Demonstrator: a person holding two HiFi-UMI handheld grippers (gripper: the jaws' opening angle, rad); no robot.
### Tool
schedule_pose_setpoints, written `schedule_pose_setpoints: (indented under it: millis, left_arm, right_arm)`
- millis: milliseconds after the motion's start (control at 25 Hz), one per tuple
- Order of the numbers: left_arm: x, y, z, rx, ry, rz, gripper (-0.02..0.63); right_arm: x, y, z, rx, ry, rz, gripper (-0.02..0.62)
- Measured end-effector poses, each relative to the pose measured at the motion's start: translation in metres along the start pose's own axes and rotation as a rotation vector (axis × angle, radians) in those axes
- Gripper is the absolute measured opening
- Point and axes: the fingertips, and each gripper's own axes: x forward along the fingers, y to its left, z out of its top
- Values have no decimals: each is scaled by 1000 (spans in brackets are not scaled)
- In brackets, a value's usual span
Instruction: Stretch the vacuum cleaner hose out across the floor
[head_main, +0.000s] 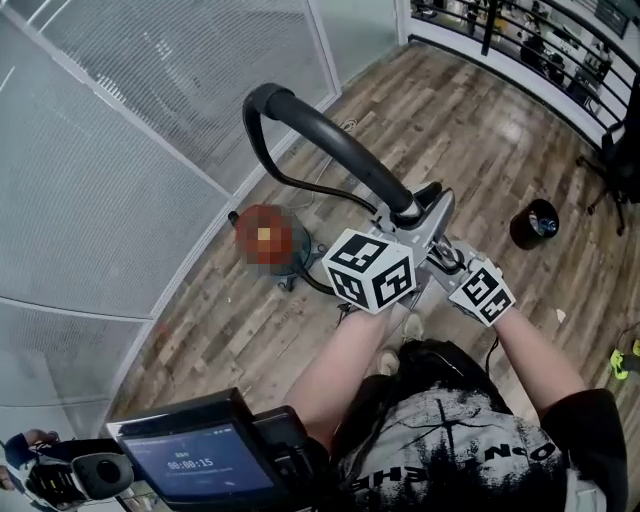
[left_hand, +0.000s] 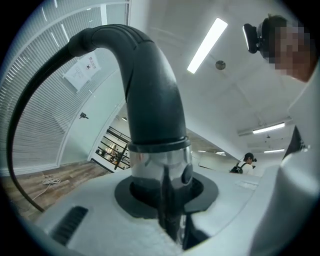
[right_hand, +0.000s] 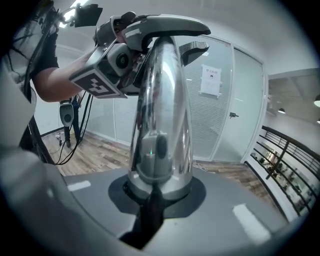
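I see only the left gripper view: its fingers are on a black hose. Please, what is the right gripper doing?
Observer: The right gripper is shut on the silver tube.
Operator: Where is the vacuum?
Observer: The vacuum stands on the floor by the glass wall, at the left of the head view.
Operator: Is anything else on the floor?
Observer: A black bin stands at the right, apart from the hose.

black hose, arched high, raised aloft
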Motion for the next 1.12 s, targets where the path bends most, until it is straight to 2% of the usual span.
schedule_pose_setpoints:
  millis: [160,280,480,680,960,1120]
  left_arm:
    - [7,-43,-18,-11,1,-72,86]
    - [30,-88,-45,-1,61,-208,86]
    - [87,-153,-85,-31,81,-253,86]
    - [152,-230,-134,-49,153,-389,84]
    - [211,-391,-218,-79,237,-603,84]
    - [232,-491,-273,-108,314,-744,84]
  right_arm:
    - [-38,9,-22,25,25,-78,49]
    - [-76,4,-49,93,34,-227,48]
    - [-156,-18,-103,117,72,-277,49]
    - [-242,-42,-162,196,100,-406,48]
    - [-401,-29,-257,297,146,-616,49]
    - [-497,-5,-315,370,196,-754,48]
